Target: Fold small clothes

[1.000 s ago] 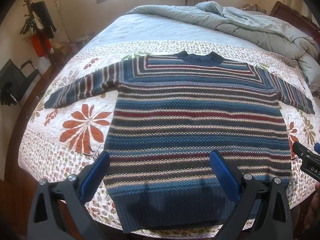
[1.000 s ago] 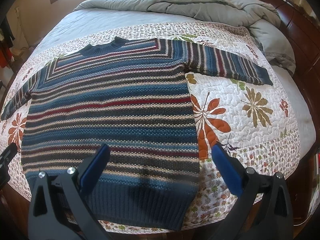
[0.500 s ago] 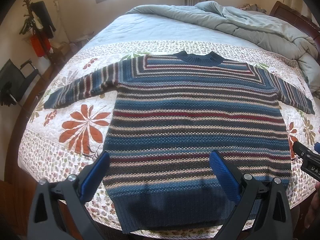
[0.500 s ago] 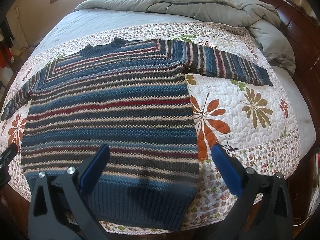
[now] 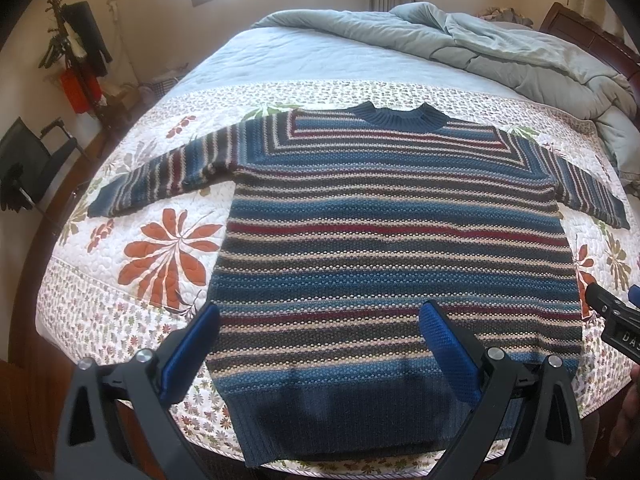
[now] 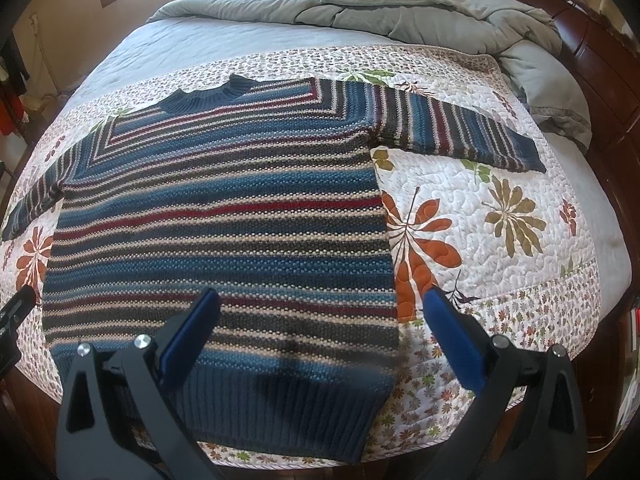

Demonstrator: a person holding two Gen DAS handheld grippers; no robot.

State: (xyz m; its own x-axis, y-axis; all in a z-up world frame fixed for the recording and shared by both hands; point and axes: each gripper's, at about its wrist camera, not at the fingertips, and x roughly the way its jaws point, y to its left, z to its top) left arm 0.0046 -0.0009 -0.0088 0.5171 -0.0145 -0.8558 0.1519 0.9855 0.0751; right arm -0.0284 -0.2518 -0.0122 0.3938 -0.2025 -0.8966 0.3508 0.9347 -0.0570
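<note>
A striped knit sweater (image 5: 392,248) in blue, red, cream and dark bands lies flat on the bed, sleeves spread, collar at the far side, ribbed hem near me. It also shows in the right wrist view (image 6: 224,232). My left gripper (image 5: 318,344) is open and empty, hovering over the hem's left part. My right gripper (image 6: 320,336) is open and empty over the hem's right corner. The right gripper's tip shows at the left wrist view's right edge (image 5: 608,312).
The sweater rests on a white floral quilt (image 5: 152,256) covering the bed. A crumpled grey duvet (image 5: 500,52) is piled at the far side. A dark wooden headboard (image 6: 592,52) stands on the right. A coat stand (image 5: 76,60) and chair (image 5: 32,160) stand left.
Both grippers have drifted very slightly; the sweater has not moved and both stay open.
</note>
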